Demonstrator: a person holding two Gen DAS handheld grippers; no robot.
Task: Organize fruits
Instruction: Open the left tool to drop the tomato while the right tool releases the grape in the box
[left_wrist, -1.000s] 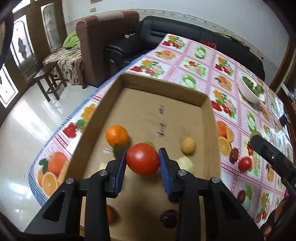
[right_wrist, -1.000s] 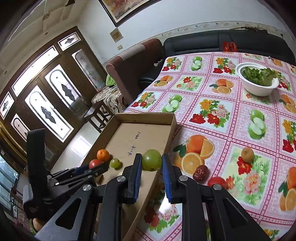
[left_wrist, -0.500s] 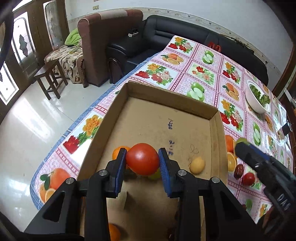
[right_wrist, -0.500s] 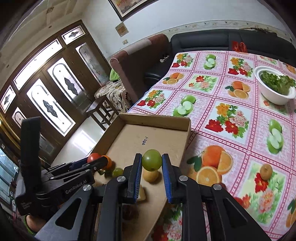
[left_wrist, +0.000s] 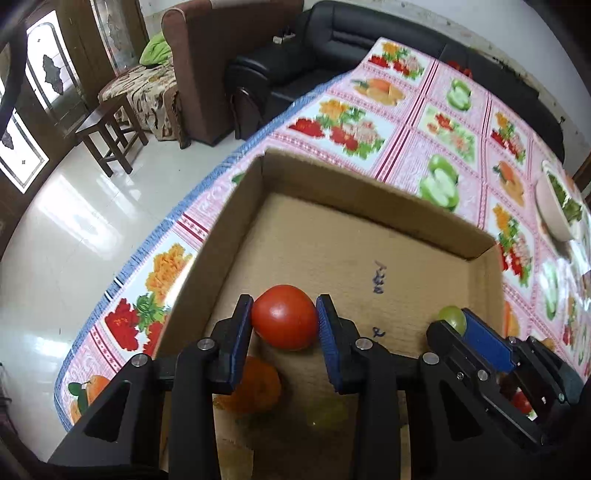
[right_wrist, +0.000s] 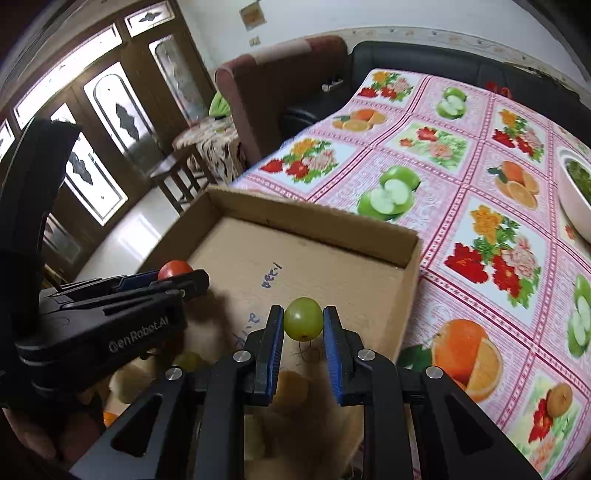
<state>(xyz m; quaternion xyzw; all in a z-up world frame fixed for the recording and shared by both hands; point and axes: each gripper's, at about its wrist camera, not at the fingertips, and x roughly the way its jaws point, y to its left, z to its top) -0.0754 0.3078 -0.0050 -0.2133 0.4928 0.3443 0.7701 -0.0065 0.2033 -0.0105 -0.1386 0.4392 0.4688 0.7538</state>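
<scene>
My left gripper (left_wrist: 284, 321) is shut on a red tomato (left_wrist: 285, 316) and holds it over the left side of the open cardboard box (left_wrist: 369, 199). My right gripper (right_wrist: 303, 325) is shut on a small green fruit (right_wrist: 303, 319) over the box (right_wrist: 314, 225), right of the left gripper (right_wrist: 177, 280). In the left wrist view the right gripper (left_wrist: 461, 325) shows at the lower right with the green fruit (left_wrist: 452, 317). An orange (left_wrist: 255, 384) and a pale green fruit (left_wrist: 327, 411) lie in the box below my left fingers.
The box sits at the table's left corner on a fruit-print cloth (right_wrist: 480, 221). A white bowl of greens (right_wrist: 576, 192) stands at the far right. A small brown fruit (right_wrist: 559, 397) lies on the cloth. A stool (left_wrist: 110, 133), armchair and sofa stand beyond the table edge.
Both grippers have moved forward over the box, further toward its far wall, each still holding its fruit. The right gripper has come closer beside the left one.
</scene>
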